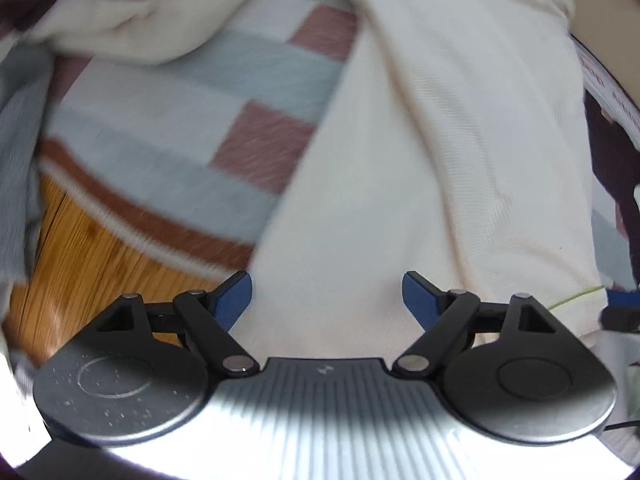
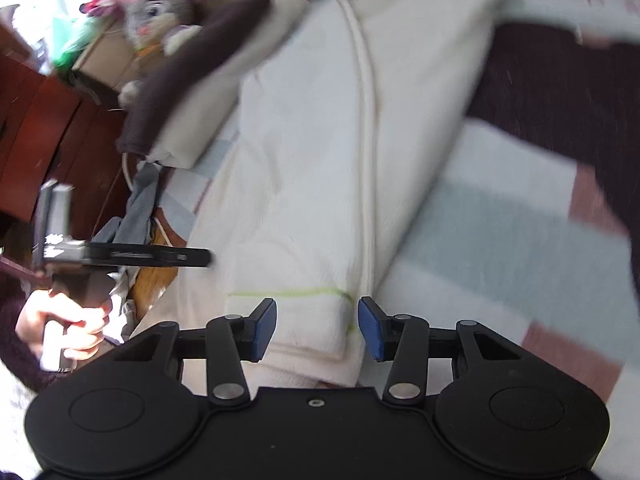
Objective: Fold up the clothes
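A cream garment (image 1: 440, 160) lies lengthwise on a checked blanket (image 1: 208, 92) of white, pale blue and dusty pink squares. My left gripper (image 1: 328, 300) hangs over the garment's near end, open wide, nothing between its blue pads (image 1: 234, 300). In the right wrist view the same cream garment (image 2: 312, 160) shows a long seam and a hem stitched with green thread (image 2: 288, 292). My right gripper (image 2: 317, 328) stands open over that hem corner, and its pads do not press the cloth. A hand (image 2: 64, 320) holds the left gripper (image 2: 204, 258), seen edge-on at the left.
A dark brown garment (image 2: 552, 88) lies on the blanket to the right. A folded dark and cream piece (image 2: 192, 76) sits at the far left, with a plush toy (image 2: 156, 12) behind it. Wooden floor (image 1: 92, 256) and a grey cloth (image 1: 16, 152) border the blanket's edge. Red-brown furniture (image 2: 40, 120) stands alongside.
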The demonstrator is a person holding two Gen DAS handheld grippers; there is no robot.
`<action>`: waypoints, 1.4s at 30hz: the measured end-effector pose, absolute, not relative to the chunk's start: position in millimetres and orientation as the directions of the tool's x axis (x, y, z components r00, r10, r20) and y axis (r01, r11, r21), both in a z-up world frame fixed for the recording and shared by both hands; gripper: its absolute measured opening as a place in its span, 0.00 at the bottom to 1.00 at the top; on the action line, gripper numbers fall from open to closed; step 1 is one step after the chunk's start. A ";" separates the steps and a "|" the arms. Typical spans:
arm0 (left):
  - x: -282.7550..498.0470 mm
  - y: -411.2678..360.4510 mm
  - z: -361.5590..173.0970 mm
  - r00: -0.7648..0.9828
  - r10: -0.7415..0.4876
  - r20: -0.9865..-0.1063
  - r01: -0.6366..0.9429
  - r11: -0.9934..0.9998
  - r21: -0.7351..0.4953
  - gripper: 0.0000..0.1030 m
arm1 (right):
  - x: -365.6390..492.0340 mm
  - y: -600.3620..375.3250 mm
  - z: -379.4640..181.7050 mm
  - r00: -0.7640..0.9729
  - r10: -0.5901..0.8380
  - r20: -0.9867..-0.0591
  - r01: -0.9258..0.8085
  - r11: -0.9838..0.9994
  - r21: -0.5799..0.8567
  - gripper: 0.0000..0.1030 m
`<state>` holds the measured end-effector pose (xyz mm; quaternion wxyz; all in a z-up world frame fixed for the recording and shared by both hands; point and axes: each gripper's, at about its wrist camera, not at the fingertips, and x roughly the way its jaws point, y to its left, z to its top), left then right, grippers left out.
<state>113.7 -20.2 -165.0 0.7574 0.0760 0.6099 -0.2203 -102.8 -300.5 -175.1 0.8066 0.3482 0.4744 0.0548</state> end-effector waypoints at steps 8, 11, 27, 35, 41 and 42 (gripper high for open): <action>122.6 32.7 -174.6 0.063 -0.362 -0.930 0.259 0.906 -0.335 0.84 | -107.5 -301.5 -197.2 0.476 0.552 -0.685 0.302 0.629 0.717 0.51; 124.6 36.7 -175.0 0.068 -0.415 -0.907 0.171 0.901 -0.399 0.84 | -104.8 -292.2 -201.0 0.460 0.566 -0.684 0.304 0.623 0.721 0.52; 119.1 25.8 -181.3 0.050 -0.470 -0.881 0.157 0.875 -0.458 0.85 | -84.2 -263.7 -196.0 0.355 0.645 -0.677 0.294 0.611 0.735 0.56; 119.6 31.8 -174.5 0.051 -0.551 -0.833 0.185 0.825 -0.534 0.73 | -80.5 -259.0 -201.4 0.282 0.686 -0.671 0.287 0.607 0.741 0.56; 118.4 23.5 -173.3 0.057 -0.540 -0.840 0.226 0.826 -0.516 0.68 | -73.4 -235.6 -211.5 0.143 0.717 -0.683 0.229 0.647 0.727 0.57; 118.0 20.9 -174.5 0.052 -0.529 -0.847 0.234 0.831 -0.505 0.68 | -72.4 -230.9 -213.0 0.121 0.717 -0.687 0.217 0.656 0.723 0.57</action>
